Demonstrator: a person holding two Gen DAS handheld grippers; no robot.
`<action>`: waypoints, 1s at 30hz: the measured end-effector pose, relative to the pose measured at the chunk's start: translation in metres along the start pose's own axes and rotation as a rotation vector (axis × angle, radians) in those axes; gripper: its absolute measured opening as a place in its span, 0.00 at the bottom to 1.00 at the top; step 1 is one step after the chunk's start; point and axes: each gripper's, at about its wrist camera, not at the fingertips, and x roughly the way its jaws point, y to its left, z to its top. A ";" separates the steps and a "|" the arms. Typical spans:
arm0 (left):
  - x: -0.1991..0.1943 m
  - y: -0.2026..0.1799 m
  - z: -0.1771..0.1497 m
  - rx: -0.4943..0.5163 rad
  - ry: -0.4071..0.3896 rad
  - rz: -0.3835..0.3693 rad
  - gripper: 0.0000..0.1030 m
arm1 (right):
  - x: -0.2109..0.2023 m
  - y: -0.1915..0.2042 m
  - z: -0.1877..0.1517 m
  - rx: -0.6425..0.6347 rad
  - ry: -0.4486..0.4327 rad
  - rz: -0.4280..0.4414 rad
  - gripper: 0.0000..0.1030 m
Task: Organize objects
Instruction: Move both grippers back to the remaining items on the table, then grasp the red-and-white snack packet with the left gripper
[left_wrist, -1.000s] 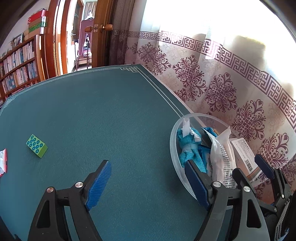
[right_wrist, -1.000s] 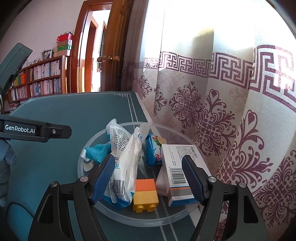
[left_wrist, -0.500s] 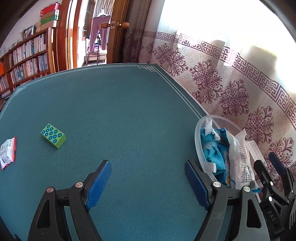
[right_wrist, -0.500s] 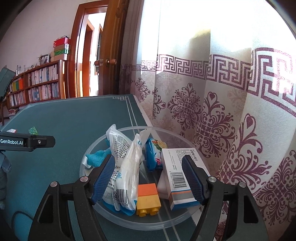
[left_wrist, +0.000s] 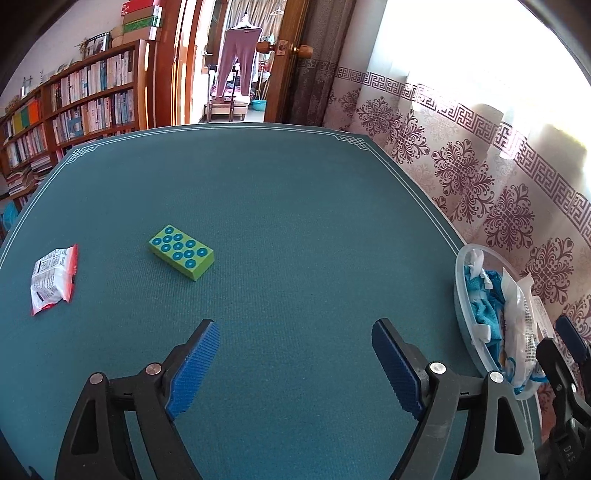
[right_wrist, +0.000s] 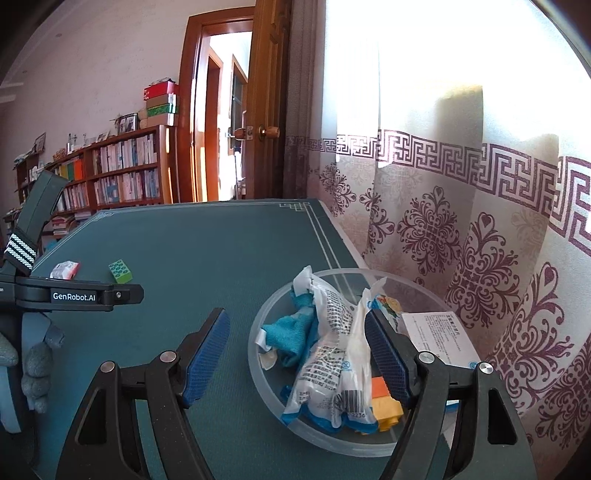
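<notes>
Full bowl (right_wrist: 258, 354), jaws empty
Cloth (right_wrist: 295, 332), packets (right_wrist: 332, 369), bricks (right_wrist: 384, 402), box (right_wrist: 439, 336) in it under the right gripper (right_wrist: 295, 358); both grippers opening, left gripper (left_wrist: 295, 365) over bare mat.

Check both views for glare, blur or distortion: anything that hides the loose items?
Left wrist: curtain blown out upper right, fisheye bends the table edges, block and packet sharp. Right wrist: same window glare, both small but clear.

text: "GenRobot.AI" | on: left claw (right_wrist: 85, 295) arm | pouch (right_wrist: 332, 369) digits: possibly "2236"
</notes>
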 end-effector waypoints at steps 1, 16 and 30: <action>0.000 0.007 0.000 -0.012 0.001 0.007 0.85 | 0.003 0.004 0.001 0.000 0.007 0.018 0.75; -0.013 0.098 0.001 -0.165 -0.027 0.138 0.95 | 0.045 0.091 -0.001 -0.113 0.111 0.231 0.75; -0.019 0.169 0.011 -0.250 -0.073 0.290 0.95 | 0.084 0.117 -0.004 -0.094 0.230 0.318 0.75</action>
